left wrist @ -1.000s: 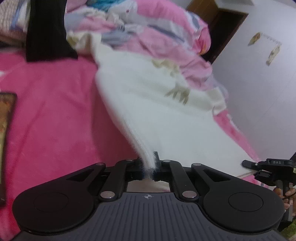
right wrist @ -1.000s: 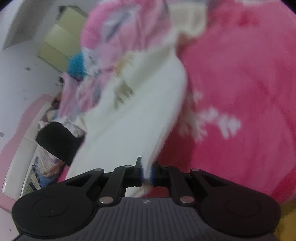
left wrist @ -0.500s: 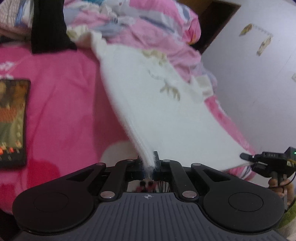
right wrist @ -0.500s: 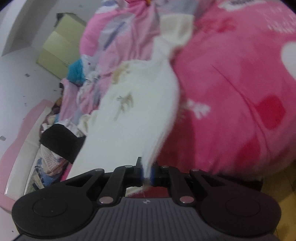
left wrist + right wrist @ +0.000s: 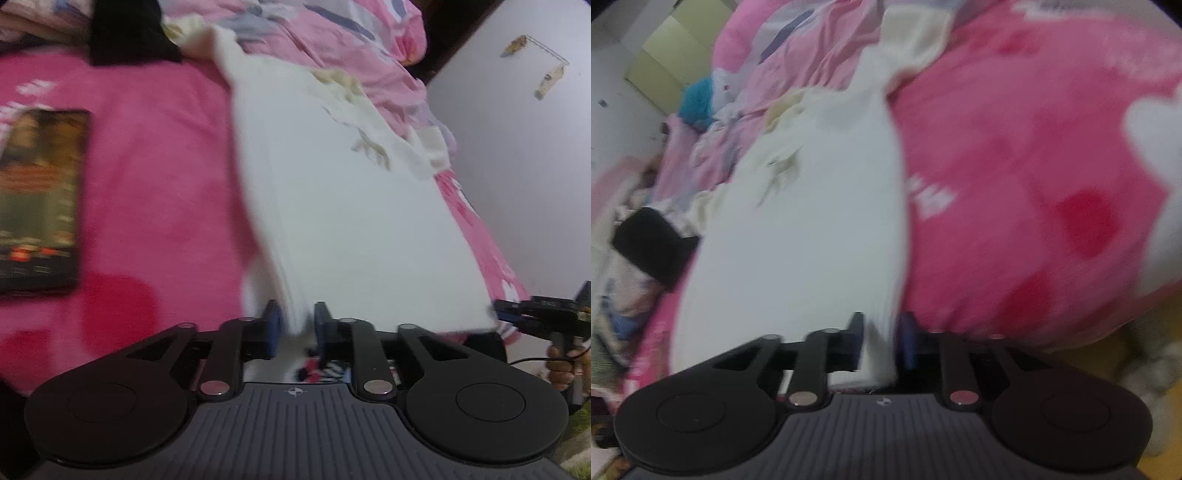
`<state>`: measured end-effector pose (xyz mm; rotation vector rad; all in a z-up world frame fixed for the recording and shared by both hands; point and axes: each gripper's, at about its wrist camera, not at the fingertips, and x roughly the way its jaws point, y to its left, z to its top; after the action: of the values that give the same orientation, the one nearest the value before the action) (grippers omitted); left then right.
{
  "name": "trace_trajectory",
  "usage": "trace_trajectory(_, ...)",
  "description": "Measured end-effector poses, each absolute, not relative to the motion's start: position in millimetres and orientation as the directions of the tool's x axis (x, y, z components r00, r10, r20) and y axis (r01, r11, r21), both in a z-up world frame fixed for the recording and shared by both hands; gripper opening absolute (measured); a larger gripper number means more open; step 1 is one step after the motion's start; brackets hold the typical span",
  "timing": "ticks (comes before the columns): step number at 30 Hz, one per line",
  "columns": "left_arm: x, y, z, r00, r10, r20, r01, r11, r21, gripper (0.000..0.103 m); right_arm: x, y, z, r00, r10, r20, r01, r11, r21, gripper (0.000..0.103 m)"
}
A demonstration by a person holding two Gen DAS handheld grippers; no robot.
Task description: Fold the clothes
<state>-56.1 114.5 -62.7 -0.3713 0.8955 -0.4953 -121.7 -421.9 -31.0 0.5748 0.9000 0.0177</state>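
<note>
While our left claw (image 5: 294, 325) and right claw (image 5: 879, 341) spread their jaws, each has a near corner of the white garment (image 5: 332, 206) loose between its pads. From those corners we see the garment run flat across the pink bed (image 5: 155, 177) toward the rumpled pink bedding (image 5: 332, 33).

Dim, motion-blurred, seemingly artificial light; fisheye-warped edges

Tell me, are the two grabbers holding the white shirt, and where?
Both are letting go. The left gripper and right gripper are opening, with the near hem corners of the white shirt between their jaws, no longer pinched.
</note>
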Motion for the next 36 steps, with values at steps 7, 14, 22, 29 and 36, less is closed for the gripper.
trace_trajectory(7, -44.5, 133.5, -27.7, 0.638, -0.511, -0.576, 0.283, 0.851, -0.442, 0.024, -112.6, -415.2, 19.4, 0.736, 0.177, -0.653, 0.136, 0.907, 0.399, 0.031)
trace_trajectory(14, 13.6, 69.0, -38.0, 0.592, -0.586, -0.553, 0.356, 0.806, -0.473, 0.024, -12.6, -337.3, 14.1, 0.662, 0.377, -0.648, -0.131, 0.909, 0.395, 0.03)
trace_trajectory(22, 31.8, 76.9, -72.3, 0.569, -0.57, -0.593, 0.287, 0.813, -0.506, 0.023, 31.1, -371.9, -32.9, 0.595, 0.199, -0.779, 0.055, 0.957, 0.286, 0.015)
trace_trajectory(29, 46.7, 71.5, -47.2, 0.587, -0.595, -0.549, 0.345, 0.797, -0.495, 0.024, 56.8, -321.0, 21.1, 0.587, 0.277, -0.761, -0.123, 0.959, 0.255, 0.018)
trace_trajectory(36, 82.0, 47.7, -43.6, 0.628, -0.548, -0.553, 0.309, 0.827, -0.47, 0.024, 143.1, -256.9, -9.7, 0.471, 0.38, -0.796, -0.208, 0.925, 0.319, 0.018)
